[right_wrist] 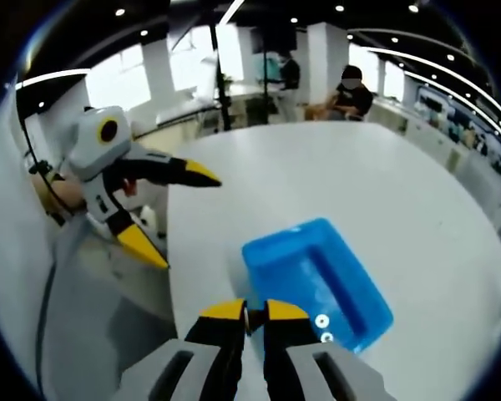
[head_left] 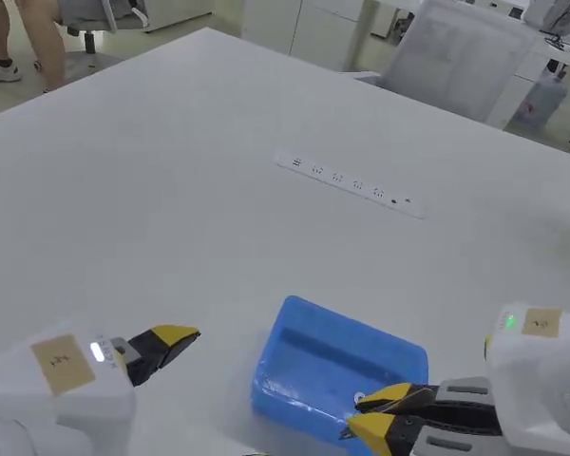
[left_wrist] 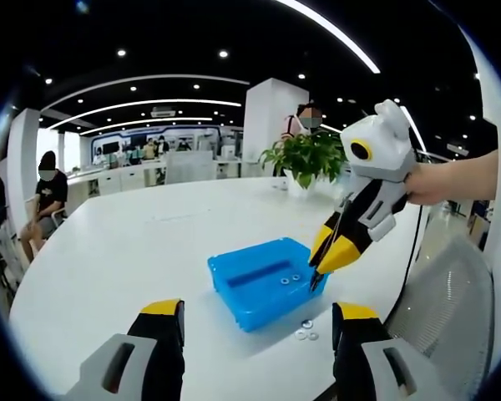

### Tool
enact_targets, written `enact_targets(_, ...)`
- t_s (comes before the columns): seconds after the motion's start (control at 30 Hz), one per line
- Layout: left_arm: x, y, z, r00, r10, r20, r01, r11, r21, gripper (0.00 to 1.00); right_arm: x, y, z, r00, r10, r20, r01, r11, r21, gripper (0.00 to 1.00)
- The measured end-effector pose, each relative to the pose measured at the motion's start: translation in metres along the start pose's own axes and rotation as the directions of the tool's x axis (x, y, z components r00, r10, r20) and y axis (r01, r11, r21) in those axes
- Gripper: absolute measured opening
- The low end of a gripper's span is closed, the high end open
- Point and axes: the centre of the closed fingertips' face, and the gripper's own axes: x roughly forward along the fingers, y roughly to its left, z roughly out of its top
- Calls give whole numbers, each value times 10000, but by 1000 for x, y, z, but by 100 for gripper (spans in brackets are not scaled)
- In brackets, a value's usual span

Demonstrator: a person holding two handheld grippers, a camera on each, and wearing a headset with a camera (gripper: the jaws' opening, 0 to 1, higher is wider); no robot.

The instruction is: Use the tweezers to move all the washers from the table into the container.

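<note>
Hovering over the white table (head_left: 171,190) at left, the left gripper (head_left: 179,344) has its jaws spread, the blue container (head_left: 268,376) holds some washers (left_wrist: 285,278) with loose washers (left_wrist: 306,333) on the table just beside it, and the right gripper (head_left: 354,416) pinches the tweezers (left_wrist: 314,282), tips above the container.

The white table (head_left: 171,190) carries a white power strip (head_left: 350,183) lying flat at 1 o'clock from the head view's centre. A grey mesh chair (head_left: 456,57) stands beyond the table's far edge at 2 o'clock. In the left gripper view, a potted plant (left_wrist: 309,157) is at the table's far end at 1 o'clock, and a seated person (left_wrist: 43,200) is beside the table at 9 o'clock.
</note>
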Motion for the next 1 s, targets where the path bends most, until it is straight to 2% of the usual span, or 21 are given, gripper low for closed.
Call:
enact_targets(0.47,0,0,0,10000,43,-35,-43,10000,24,72,27,7,-28,9961,481,-733,-475,9988,93,4)
enact_targets(0.77,1,1,-2,9999,71,-113,-71,10000,42,71,37,12,-35,9930,686,-967,-678,9976,113,4)
enact_targets(1.0,0,2,-3,9998,110,-145,-109,9999,53,71,37,15,-36,9919,532,-1153,-579,9976,-380,4)
